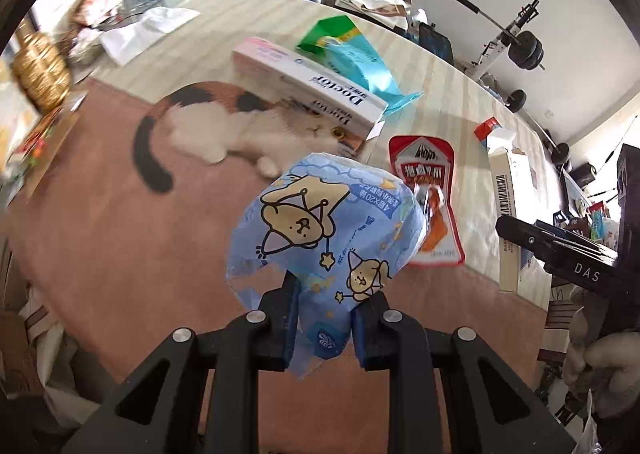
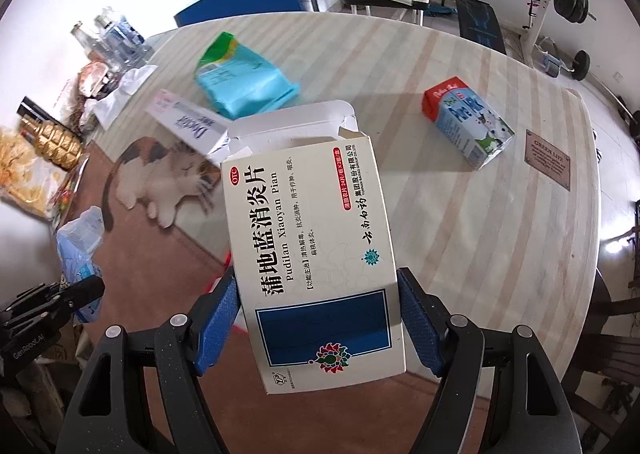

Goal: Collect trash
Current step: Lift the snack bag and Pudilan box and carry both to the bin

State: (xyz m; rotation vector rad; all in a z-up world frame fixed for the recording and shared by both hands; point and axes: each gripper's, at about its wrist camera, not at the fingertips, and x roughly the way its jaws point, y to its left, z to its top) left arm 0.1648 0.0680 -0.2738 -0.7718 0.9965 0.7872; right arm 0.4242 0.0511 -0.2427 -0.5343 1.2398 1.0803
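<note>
My left gripper (image 1: 334, 304) is shut on a crumpled blue tissue wrapper (image 1: 320, 222) printed with cartoon dogs, held up above the brown cat-print mat (image 1: 120, 222). In the right wrist view the same wrapper (image 2: 80, 242) shows at the far left. My right gripper (image 2: 316, 290) is shut on a white medicine box (image 2: 308, 222) with a dark blue panel and an open end flap, its blue pads pressing both long sides. On the table lie a red snack pouch (image 1: 428, 174), a white toothpaste box (image 2: 188, 122), a teal and green pouch (image 2: 240, 78) and a small milk carton (image 2: 468, 122).
The striped table (image 2: 460, 234) is round, and its edge curves off to the right. Bottles (image 2: 116, 38), a gold bottle (image 2: 52, 138), snack bags and white tissue crowd the left rim. Chairs, a blue folder and weight equipment stand behind the table.
</note>
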